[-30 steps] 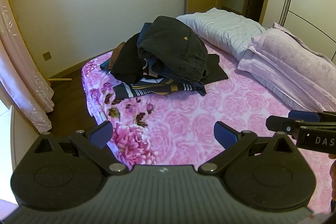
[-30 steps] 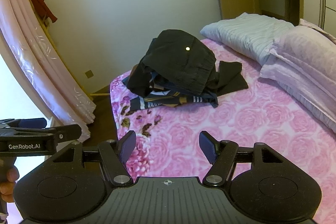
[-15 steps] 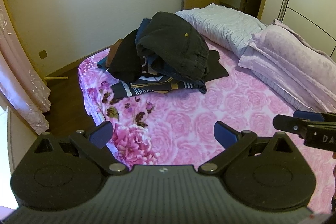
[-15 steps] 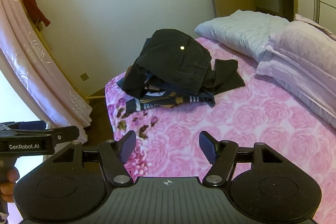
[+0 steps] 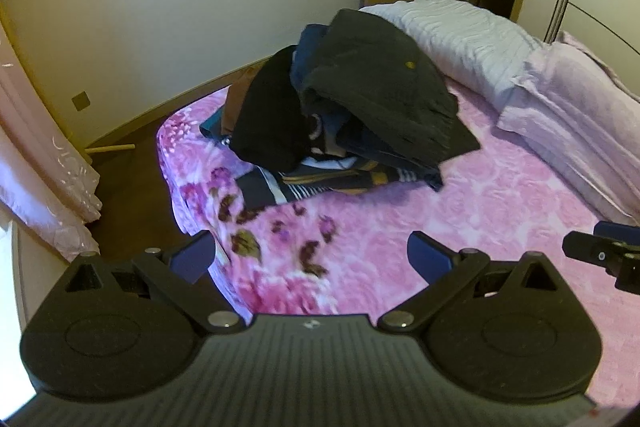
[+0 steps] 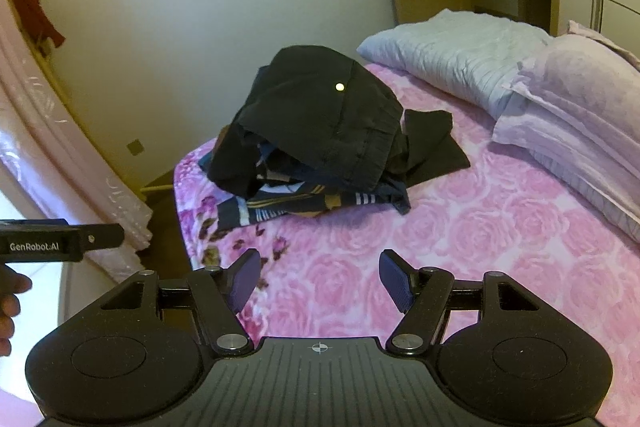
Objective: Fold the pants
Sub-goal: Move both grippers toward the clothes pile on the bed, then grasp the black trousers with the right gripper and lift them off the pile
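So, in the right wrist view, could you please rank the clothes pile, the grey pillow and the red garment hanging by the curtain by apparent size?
1. clothes pile and grey pillow: too similar to rank
2. red garment: smallest, though it hangs farther back, so true size is unsure

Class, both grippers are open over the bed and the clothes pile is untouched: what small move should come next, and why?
Probably carry the right gripper forward to the dark pants topping the pile. Both grippers' jaws stand open and empty, well short of it, the left gripper too.
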`<state>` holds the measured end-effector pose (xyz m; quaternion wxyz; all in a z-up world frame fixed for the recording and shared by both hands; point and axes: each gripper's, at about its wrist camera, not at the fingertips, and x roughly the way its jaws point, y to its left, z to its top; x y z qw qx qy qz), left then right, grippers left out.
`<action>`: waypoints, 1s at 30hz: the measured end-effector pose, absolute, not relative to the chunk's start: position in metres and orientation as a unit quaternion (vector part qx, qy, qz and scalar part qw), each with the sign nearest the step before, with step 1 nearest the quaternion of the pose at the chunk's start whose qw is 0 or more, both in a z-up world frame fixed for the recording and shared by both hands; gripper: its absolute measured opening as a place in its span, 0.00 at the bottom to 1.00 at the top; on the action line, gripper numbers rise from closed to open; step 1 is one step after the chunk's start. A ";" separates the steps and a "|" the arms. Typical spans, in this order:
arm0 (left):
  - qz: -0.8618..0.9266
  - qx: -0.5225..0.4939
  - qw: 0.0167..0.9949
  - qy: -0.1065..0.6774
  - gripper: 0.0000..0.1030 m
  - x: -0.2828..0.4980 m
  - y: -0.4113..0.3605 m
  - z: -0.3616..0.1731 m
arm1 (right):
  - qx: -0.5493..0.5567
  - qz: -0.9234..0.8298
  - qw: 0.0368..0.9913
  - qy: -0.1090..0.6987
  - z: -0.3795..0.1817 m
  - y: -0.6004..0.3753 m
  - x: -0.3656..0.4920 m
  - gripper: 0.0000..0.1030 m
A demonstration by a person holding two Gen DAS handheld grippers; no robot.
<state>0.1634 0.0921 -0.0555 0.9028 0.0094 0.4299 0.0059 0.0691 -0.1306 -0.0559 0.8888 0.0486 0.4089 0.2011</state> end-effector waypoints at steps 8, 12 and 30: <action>-0.014 0.028 0.895 0.445 0.96 0.267 0.136 -0.074 | 0.046 0.171 0.887 0.427 -0.084 -0.072 0.152 0.62; -0.032 0.039 0.894 0.444 0.96 0.318 0.148 -0.079 | 0.061 0.155 0.885 0.434 -0.095 -0.050 0.193 0.62; -0.094 0.075 0.864 0.489 0.96 0.484 0.159 -0.133 | 0.399 0.069 0.779 0.479 -0.214 -0.046 0.317 0.62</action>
